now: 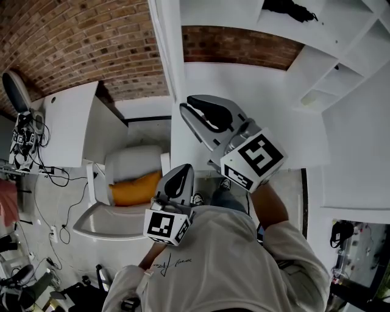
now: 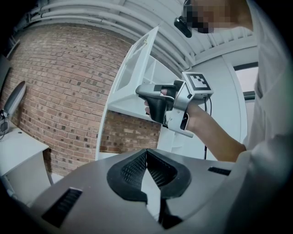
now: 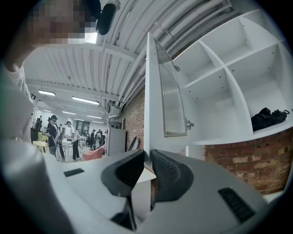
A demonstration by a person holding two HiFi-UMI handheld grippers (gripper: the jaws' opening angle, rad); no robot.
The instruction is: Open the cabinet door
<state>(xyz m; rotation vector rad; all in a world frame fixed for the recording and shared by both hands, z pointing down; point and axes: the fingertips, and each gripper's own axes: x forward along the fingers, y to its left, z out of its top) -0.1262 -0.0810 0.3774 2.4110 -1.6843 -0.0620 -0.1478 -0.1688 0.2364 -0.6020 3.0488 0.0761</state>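
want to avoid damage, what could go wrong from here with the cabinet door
The right gripper pinches only the thin lower edge of the white cabinet door with the ribbed panel, so it may slip off. The door stands wide open; pulling further could strain its small metal hinge.

Head view. Cabinet door [image 1: 166,55] stands edge-on at top centre of frame, angled out from the shelves [image 1: 341,61] that fill the upper right. A bundle [image 1: 291,8] lies on a shelf at the top edge. Right hand-held gripper [image 1: 186,107] sits at centre, with the door's lower edge between its jaws. Left hand-held gripper [image 1: 181,173] is just below and left of it, apart from the door. Brick wall [image 1: 91,42] upper left, with a bench [image 1: 67,125] in front of it at left. Armchair [image 1: 100,222] lower left, a cushion [image 1: 135,187] on its seat.
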